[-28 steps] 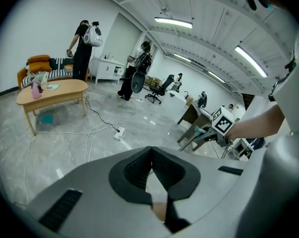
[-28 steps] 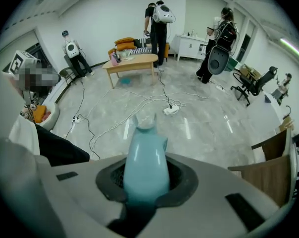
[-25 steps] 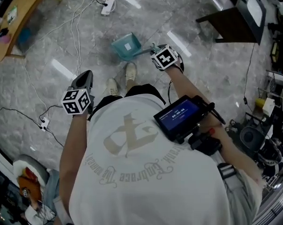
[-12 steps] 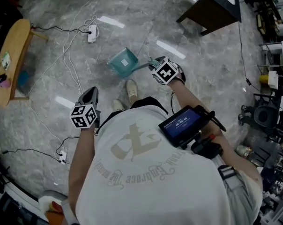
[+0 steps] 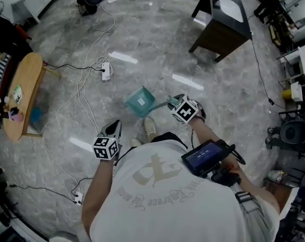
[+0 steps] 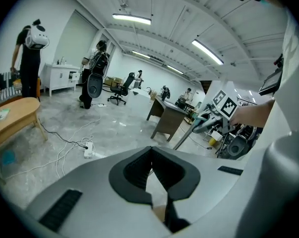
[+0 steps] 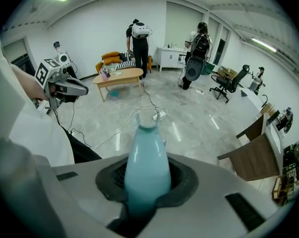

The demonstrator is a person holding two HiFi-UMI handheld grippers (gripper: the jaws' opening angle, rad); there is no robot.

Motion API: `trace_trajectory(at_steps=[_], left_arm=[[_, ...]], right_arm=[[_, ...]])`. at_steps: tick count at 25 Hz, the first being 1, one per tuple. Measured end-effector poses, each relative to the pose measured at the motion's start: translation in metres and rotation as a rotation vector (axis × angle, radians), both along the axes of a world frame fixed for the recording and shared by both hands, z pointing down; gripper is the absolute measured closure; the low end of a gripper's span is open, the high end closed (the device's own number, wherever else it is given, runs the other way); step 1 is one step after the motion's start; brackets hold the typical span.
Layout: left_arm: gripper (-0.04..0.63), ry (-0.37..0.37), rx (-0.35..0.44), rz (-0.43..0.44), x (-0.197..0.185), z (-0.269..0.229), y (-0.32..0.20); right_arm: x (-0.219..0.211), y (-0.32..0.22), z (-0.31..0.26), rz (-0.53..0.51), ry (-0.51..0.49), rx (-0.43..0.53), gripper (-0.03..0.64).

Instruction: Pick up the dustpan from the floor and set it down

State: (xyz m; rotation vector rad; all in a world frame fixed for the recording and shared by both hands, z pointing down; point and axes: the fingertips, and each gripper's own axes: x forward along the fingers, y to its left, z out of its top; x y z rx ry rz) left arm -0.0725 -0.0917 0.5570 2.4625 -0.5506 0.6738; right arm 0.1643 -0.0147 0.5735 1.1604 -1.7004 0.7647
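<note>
Carry step, I reckon: R gripper [image 7: 145,185] clamped on the teal dustpan [image 5: 141,101] handle, pan hanging just ahead of my shoes [image 5: 150,128], apparently off the floor [image 5: 218,84]; L gripper [image 6: 152,175] tips together, empty; next = lower it flat, then let go.

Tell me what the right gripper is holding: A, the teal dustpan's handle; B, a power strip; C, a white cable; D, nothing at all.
A: the right gripper view shows the right gripper shut on the teal handle, which in the head view runs to the dustpan.
</note>
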Motion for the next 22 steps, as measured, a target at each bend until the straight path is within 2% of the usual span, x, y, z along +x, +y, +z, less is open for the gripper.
trace_trajectory(at_steps=[3, 12, 17, 22], left_arm=[[0.583, -0.006, 0.019, 0.019, 0.005, 0.002, -0.005], [0.583, 0.016, -0.027, 0.053, 0.012, 0.005, 0.008], [0.583, 0.026, -0.034, 0.056, 0.01, 0.002, 0.012], [0.583, 0.023, -0.04, 0.073, 0.001, 0.004, 0.021]], right_arm=[[0.0, 0.0, -0.002, 0.009, 0.001, 0.003, 0.529], [-0.004, 0.023, -0.006, 0.062, 0.004, -0.004, 0.529], [-0.005, 0.036, 0.001, 0.147, 0.003, 0.006, 0.529], [-0.013, 0.051, 0.009, 0.183, 0.003, -0.007, 0.529]])
